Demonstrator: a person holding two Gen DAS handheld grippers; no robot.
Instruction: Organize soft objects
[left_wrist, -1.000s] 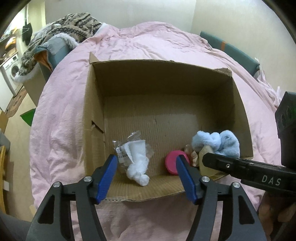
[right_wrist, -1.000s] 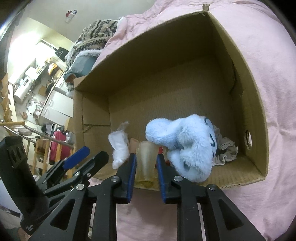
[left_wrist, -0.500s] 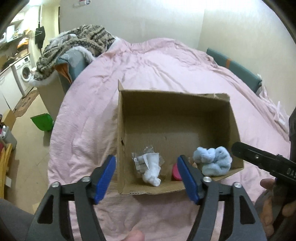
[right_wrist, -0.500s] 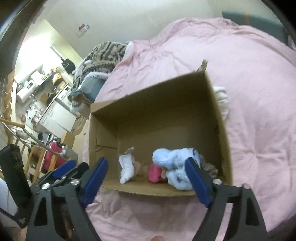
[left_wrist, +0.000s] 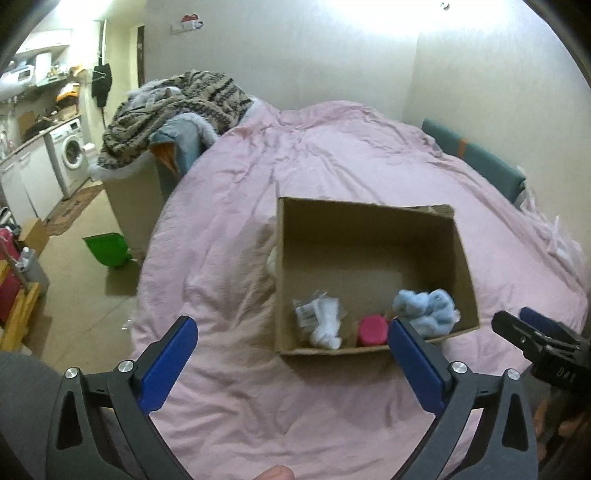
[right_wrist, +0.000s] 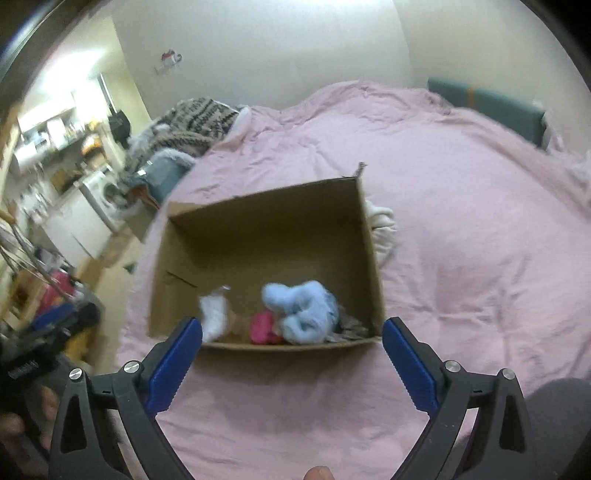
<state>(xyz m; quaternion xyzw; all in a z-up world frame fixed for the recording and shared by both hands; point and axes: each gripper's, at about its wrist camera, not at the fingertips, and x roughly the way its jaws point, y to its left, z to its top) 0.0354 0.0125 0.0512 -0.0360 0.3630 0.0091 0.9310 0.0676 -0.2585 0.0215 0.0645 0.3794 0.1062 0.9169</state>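
An open cardboard box (left_wrist: 369, 229) (right_wrist: 258, 221) sits on a pink bedspread (left_wrist: 332, 155). Along its near wall lie a white soft item in clear wrap (left_wrist: 321, 321) (right_wrist: 214, 314), a pink round item (left_wrist: 373, 328) (right_wrist: 264, 326) and a light blue plush toy (left_wrist: 424, 308) (right_wrist: 299, 310). My left gripper (left_wrist: 291, 360) is open and empty, well back from the box's near edge. My right gripper (right_wrist: 291, 354) is open and empty, also back from the box. A white cloth (right_wrist: 380, 221) (left_wrist: 272, 260) lies on the bed against the box's outer side.
A pile of knitted blankets and clothes (left_wrist: 173, 107) sits at the bed's far left. A green dustpan (left_wrist: 107, 251) lies on the floor to the left. A washing machine (left_wrist: 72, 155) stands by the left wall. A teal headboard (left_wrist: 472, 158) runs along the right.
Both grippers have pulled back and up from the box. The right gripper, shut on a pale item a second ago, opened and left it in the box.
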